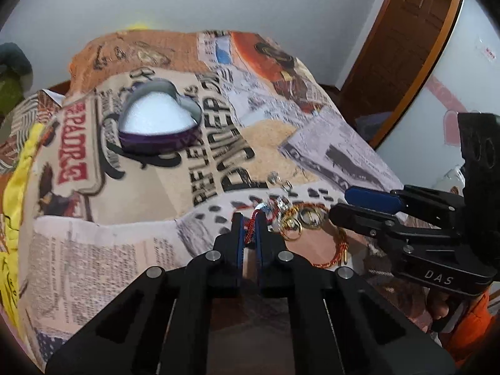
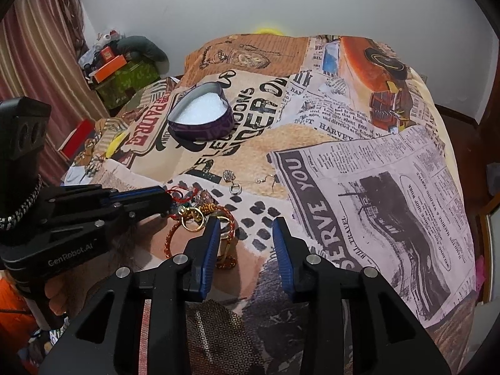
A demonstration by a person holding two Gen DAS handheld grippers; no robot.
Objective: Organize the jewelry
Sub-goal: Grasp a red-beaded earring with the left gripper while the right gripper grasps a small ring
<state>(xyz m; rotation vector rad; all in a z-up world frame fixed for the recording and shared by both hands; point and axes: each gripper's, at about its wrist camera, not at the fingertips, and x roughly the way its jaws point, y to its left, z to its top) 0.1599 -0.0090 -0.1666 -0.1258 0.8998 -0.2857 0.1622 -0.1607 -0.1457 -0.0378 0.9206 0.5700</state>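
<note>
A pile of jewelry [image 2: 200, 212] lies on the printed bedspread: gold rings [image 1: 307, 218], an orange-red braided cord bracelet [image 1: 339, 250], a red thread bracelet and small silver earrings [image 2: 232, 182]. My left gripper [image 1: 250, 222] is shut on the red thread bracelet [image 1: 249, 229] at the pile's left edge; it also shows in the right wrist view [image 2: 168, 201]. My right gripper [image 2: 245, 228] is open and empty, just right of the pile, its left finger over the cord bracelet. A purple heart-shaped tin [image 1: 159, 122] with white lining stands open further back [image 2: 201, 118].
The bedspread [image 2: 359, 187] covers a bed that drops off at its right and near edges. A gold hook earring [image 2: 268, 181] lies apart from the pile. Clutter and boxes [image 2: 118, 65] sit at the far left by a curtain. A wooden door [image 1: 403, 47] is at right.
</note>
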